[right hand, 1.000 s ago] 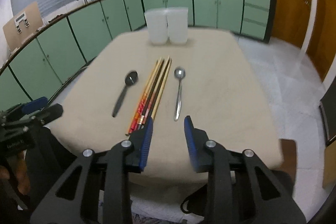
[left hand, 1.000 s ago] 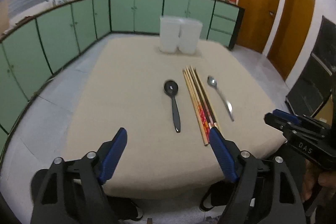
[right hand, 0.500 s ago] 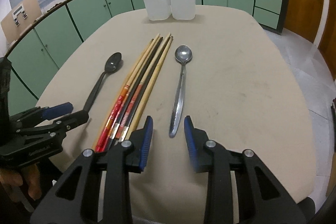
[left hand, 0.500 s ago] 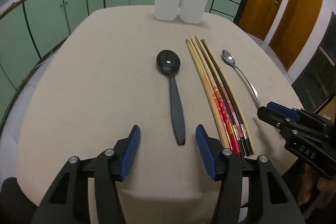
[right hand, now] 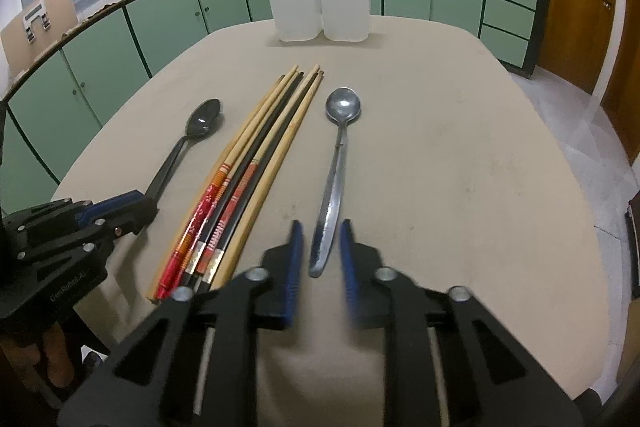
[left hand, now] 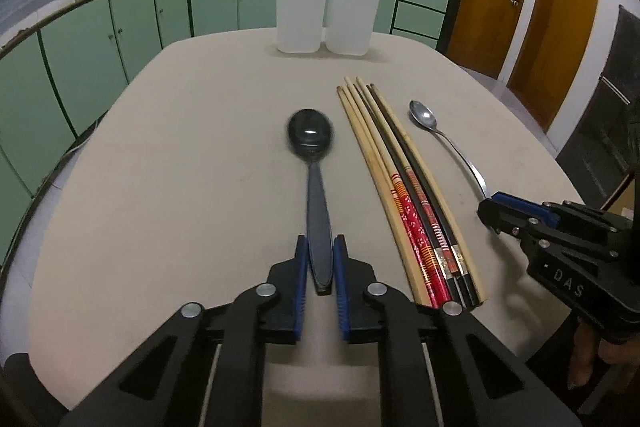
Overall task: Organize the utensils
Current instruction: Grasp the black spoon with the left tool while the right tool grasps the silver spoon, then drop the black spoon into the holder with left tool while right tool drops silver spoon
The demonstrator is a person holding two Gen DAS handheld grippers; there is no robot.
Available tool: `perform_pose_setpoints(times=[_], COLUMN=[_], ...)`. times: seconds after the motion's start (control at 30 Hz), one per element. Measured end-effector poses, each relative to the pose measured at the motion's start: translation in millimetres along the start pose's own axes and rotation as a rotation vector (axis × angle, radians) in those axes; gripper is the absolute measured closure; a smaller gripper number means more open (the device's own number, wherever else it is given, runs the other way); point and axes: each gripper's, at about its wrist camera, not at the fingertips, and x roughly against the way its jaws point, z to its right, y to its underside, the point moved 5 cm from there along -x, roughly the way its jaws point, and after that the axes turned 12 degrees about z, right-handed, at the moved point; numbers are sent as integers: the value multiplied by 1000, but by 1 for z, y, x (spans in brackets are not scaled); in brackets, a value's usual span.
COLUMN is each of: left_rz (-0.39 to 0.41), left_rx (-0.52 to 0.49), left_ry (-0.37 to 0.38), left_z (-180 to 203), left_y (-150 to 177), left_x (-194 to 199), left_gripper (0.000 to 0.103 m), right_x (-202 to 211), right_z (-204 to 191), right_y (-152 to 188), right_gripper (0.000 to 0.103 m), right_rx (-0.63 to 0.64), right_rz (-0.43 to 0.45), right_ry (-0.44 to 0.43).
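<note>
On the tabletop (left hand: 168,155) nothing is sorted yet: every utensil lies flat, both white bins (left hand: 326,13) at the far edge look empty from here, insides not visible

Left tool (left hand: 320,259) is down at the near end of the black spoon (left hand: 316,183), blue pads on either side of the handle and closing; in the left wrist view they look pressed to it. Spoon rests on the cloth, bowl pointing toward the bins, not lifted

Right tool (right hand: 320,247) straddles the handle tip of the metal spoon (right hand: 334,183), jaws closing, blurred with motion. A sliver of gap shows on each side, so contact not yet made as far as I can see. Spoon flat on the tabletop, bowl away from the camera

Chopsticks (left hand: 400,183) lie bundled between the two spoons, several plain, some with red patterned ends, untouched

Progress, my read: very early, first pick under way with both tools at once. Done: approach and alignment on both spoon handles. Left: finish both grips, lift, carry to the bins, drop in, then return for the chopsticks, probably several trips or one bundle grab. Which bin takes spoons and which takes chopsticks cannot be told

Person's hand (left hand: 600,359) visible under the right tool in the left view
</note>
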Motion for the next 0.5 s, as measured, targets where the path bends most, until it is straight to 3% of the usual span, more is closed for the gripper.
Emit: perform_pose_setpoints(times=[0.2, 0.5], left_rz=[-4, 92], left_rx=[22, -6], left_ry=[18, 30], left_z=[-2, -6], left_y=[-13, -58], left_x=[6, 33], left_gripper=[91, 91], right_x=[13, 39], right_z=[-1, -4], right_y=[-17, -74], right_gripper=[94, 95], right_rx=[-2, -3], right_rz=[34, 129], right_ry=[-6, -30])
